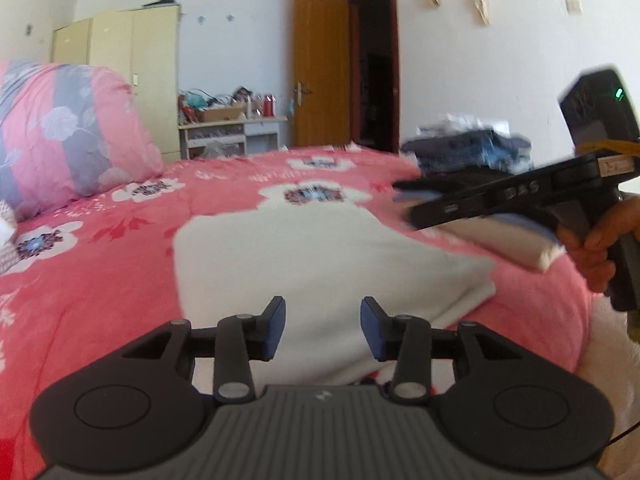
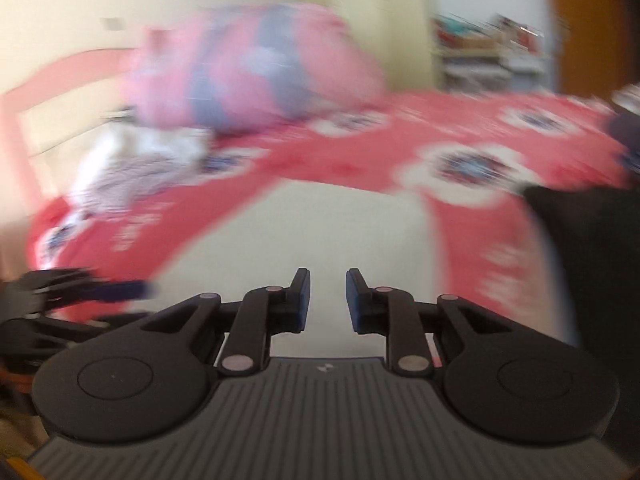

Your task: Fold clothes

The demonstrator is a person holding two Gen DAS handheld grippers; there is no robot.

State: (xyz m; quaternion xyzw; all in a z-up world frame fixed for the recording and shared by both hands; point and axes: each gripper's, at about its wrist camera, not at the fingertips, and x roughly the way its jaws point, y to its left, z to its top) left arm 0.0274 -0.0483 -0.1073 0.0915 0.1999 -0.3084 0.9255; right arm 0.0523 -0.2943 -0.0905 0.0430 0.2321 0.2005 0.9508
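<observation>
A folded white garment [image 1: 320, 264] lies on the pink floral bed [image 1: 120, 264], at twelve o'clock from the left gripper [image 1: 322, 330]; right gripper [image 2: 328, 300] above it. Both sets of fingers are apart and empty.

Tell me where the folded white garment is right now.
In the left wrist view the white garment lies mid-frame on the pink bedspread, just beyond the left gripper.
</observation>
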